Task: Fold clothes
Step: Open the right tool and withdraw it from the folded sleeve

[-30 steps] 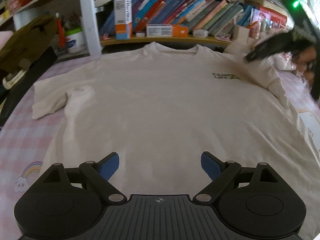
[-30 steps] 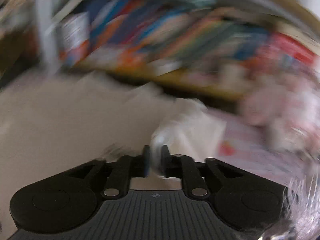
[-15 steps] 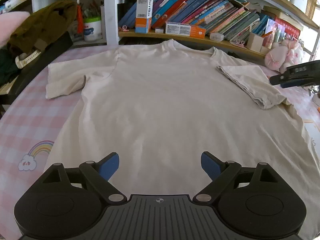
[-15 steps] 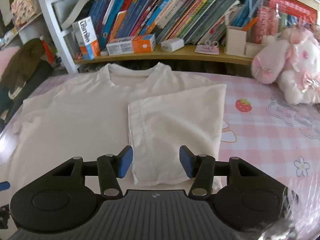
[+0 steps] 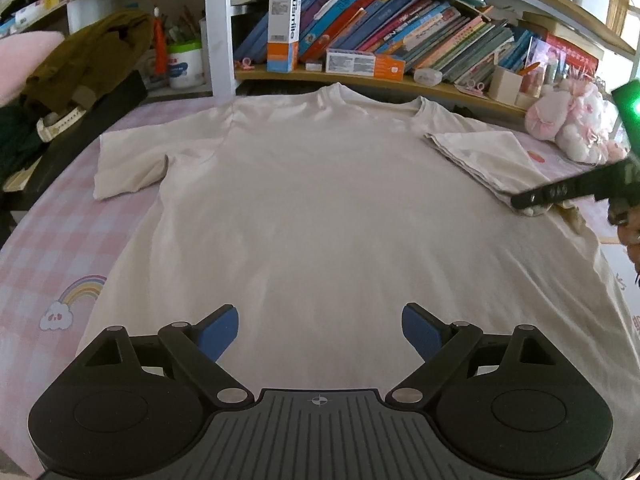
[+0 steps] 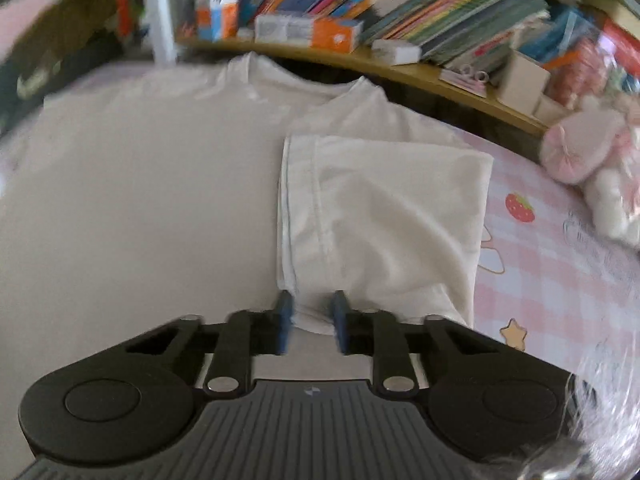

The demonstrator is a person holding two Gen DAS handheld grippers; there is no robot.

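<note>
On the far left, the T-shirt's (image 5: 320, 208) left sleeve (image 5: 128, 168) lies spread flat on the pink checked bedcover (image 5: 52, 248), not yet folded; the shirt itself lies face down or plain side up across the bed, collar toward the far bookshelf (image 5: 360, 76). It looks light, soft and limp, likely to sag and wrinkle if lifted from one point, so I judge it best taken by pinching a hem, sleeve cuff or shoulder seam, where doubled fabric gives the pads something to bite. The left gripper (image 5: 320, 332) hovers over the near hem with its jaws wide apart, holding nothing, much as it did half a second ago, though its view has drawn slightly nearer to the cloth. Further right, the right sleeve (image 6: 380, 216) is folded inward onto the body, its stitched cuff edge running near to far. The right gripper (image 6: 310, 314) sits at the near end of that fold; its blue pads (image 6: 285, 312) have narrowed from their wider spread half a second ago and now flank a bit of the fabric with a gap left, so whether they actually clamp it I cannot tell
</note>
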